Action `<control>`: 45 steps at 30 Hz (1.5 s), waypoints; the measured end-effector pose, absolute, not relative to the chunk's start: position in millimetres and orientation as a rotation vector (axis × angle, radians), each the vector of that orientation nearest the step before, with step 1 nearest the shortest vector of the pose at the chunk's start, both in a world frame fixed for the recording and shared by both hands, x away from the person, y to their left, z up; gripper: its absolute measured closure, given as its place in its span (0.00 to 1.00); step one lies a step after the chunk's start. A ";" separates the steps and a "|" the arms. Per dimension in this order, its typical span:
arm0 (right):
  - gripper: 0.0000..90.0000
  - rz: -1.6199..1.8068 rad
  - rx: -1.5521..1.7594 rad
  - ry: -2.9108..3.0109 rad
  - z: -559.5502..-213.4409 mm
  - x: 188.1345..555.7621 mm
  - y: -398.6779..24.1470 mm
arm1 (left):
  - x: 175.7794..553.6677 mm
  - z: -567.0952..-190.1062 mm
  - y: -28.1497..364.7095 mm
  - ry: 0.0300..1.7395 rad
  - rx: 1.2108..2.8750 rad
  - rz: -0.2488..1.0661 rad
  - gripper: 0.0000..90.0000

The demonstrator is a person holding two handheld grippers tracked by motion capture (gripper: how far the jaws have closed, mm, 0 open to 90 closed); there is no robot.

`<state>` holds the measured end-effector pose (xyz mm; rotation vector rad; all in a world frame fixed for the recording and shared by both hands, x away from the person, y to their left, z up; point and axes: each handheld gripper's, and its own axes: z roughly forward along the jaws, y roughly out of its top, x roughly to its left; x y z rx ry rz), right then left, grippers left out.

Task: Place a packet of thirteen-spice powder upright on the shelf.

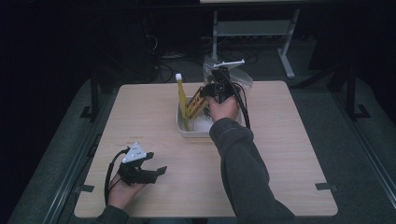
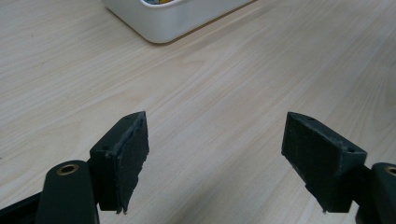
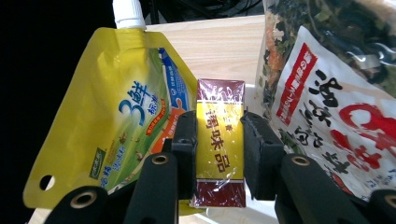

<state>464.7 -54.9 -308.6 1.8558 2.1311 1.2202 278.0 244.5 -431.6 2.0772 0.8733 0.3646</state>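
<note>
Gripping a small yellow-and-maroon seasoning box (image 3: 219, 156) by its two long sides, the right tongs (image 3: 219, 154) are closed partway, with both black pads pressed flat against the shiny wrapper. In the high view the right tongs (image 1: 215, 91) sit over the far side of a white bin (image 1: 183, 126) near the middle of the tabletop (image 1: 280, 158), and the box (image 1: 198, 100) tilts over the bin's far right part.

Just left of the box, a tall yellow spouted pouch (image 3: 116, 126) with a white cap stands in the bin; the pouch (image 1: 181, 100) leans against the bin's left side. To the right, a clear bag of dried vegetables (image 3: 345, 102) with red lettering crowds close to the right jaw.

The left tongs (image 2: 215, 154) hover over bare wood at the near left of the tabletop, jaws spread wide with nothing between them; the bin's rounded corner (image 2: 163, 28) lies farther off. In the high view the left tongs (image 1: 149, 170) rest in the person's left hand (image 1: 123, 191).

Risks, as a judgement: the wrapper looks slick, so the box could slide down out of the pads if the grip is light. The jaws stand very close to the pouch and the bag, so moving the box sideways may snag either one, topple the pouch, or drag the bag. A tilted box could also catch on the bin's rim.
</note>
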 end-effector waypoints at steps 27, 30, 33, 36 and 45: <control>0.73 1.228 1.878 2.109 -325.2 459.2 -53.7 | 277.1 -430.6 246.7 0.877 2.071 0.364 0.25; 0.71 1.239 1.879 2.115 -325.7 456.3 -55.9 | 277.0 -431.0 246.0 0.876 2.074 0.362 0.25; 0.68 1.255 1.881 2.119 -326.2 453.2 -57.9 | 276.7 -431.0 245.7 0.875 2.072 0.361 0.25; 0.67 1.257 1.871 2.131 -326.1 450.2 -57.9 | 276.7 -431.0 246.0 0.878 2.070 0.362 0.25; 0.65 1.280 1.861 2.148 -327.0 443.7 -58.9 | 276.5 -430.8 246.4 0.879 2.071 0.361 0.25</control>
